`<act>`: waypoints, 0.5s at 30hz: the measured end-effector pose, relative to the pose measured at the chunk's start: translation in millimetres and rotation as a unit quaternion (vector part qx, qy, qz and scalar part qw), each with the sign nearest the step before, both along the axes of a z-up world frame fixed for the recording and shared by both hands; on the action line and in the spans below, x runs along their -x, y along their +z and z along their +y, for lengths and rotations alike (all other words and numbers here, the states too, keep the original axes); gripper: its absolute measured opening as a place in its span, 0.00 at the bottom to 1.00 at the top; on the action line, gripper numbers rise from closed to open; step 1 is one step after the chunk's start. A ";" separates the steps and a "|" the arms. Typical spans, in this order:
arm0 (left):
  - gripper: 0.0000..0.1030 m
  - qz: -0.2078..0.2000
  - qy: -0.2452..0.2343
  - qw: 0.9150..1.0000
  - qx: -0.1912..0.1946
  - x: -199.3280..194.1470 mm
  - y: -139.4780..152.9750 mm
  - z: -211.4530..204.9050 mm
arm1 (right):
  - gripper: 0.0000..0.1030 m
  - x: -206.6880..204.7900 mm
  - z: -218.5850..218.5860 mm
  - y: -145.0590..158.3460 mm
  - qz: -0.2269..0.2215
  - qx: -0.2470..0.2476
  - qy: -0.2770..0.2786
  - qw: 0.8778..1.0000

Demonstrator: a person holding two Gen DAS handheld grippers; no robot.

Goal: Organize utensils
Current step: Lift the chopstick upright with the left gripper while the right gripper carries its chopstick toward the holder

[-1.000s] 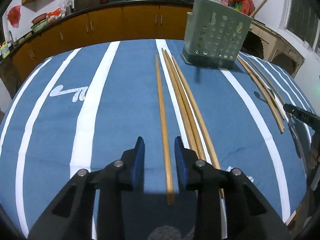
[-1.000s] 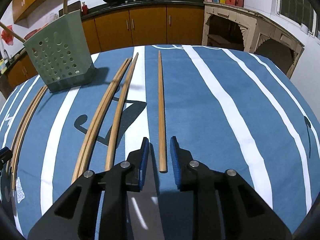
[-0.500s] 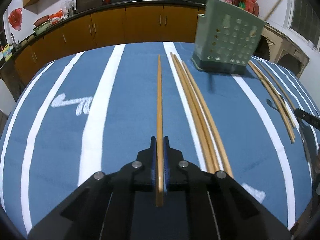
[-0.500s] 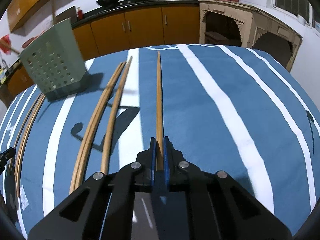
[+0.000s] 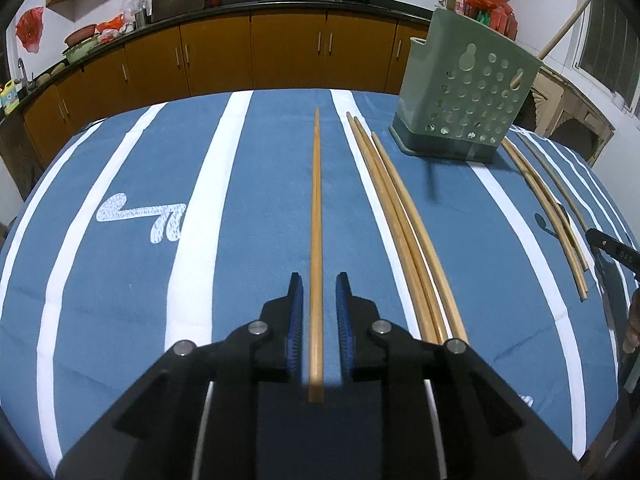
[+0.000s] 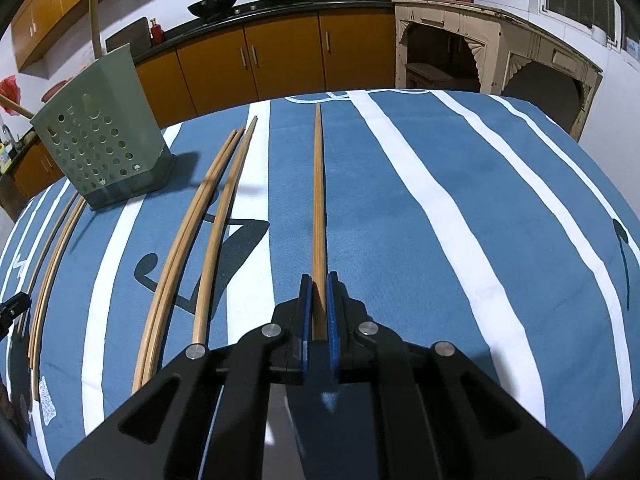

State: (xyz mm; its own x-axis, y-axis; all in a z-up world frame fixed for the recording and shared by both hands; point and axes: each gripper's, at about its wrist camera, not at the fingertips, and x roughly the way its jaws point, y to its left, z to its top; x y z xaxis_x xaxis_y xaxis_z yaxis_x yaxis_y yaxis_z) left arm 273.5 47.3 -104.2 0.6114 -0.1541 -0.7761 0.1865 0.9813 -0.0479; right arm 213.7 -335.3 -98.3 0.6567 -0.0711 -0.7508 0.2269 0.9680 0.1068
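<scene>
The left gripper point(image 5: 319, 280) stands with its jaws narrowly parted, straddling a single chopstick point(image 5: 316, 240) that lies flat on the blue-and-white striped tablecloth point(image 5: 248, 216); gaps show on both sides, so neither pad touches the stick. The stick runs toward 12 o'clock, its near end lying back between the fingers. Just beside it, at 1 o'clock, lies a bundle of three chopsticks point(image 5: 404, 232), whose near ends pass under the right finger linkage. The green perforated utensil holder point(image 5: 464, 104) stands upright at 1 o'clock, well apart from the jaws, with two sticks already rising from its top. A further group of chopsticks point(image 5: 548, 208) lies at 2 o'clock beyond the holder. The cloth from 9 to 11 o'clock carries only a white printed mark point(image 5: 148, 220). The table's far edge meets the orange cabinets point(image 5: 256, 52) at 12 o'clock. The right gripper point(image 6: 318, 280) is clamped on a lone chopstick point(image 6: 319, 200), pads pressed against both sides, with the stick extending toward 12 o'clock. In the right wrist view, three loose sticks point(image 6: 200, 232) lie at 10 to 11 o'clock, the holder point(image 6: 100, 144) stands at 10 o'clock, and another set point(image 6: 52, 264) lies at 9 o'clock near the table's left edge. The cloth from 1 to 3 o'clock shows stripes only, out to the table's curved right edge.
</scene>
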 end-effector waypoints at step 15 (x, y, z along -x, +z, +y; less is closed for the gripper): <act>0.07 -0.002 -0.001 1.000 -0.022 15.5 -0.4 1.0 | 0.08 2.5 0.4 0.1 -0.001 0.003 0.003 1.000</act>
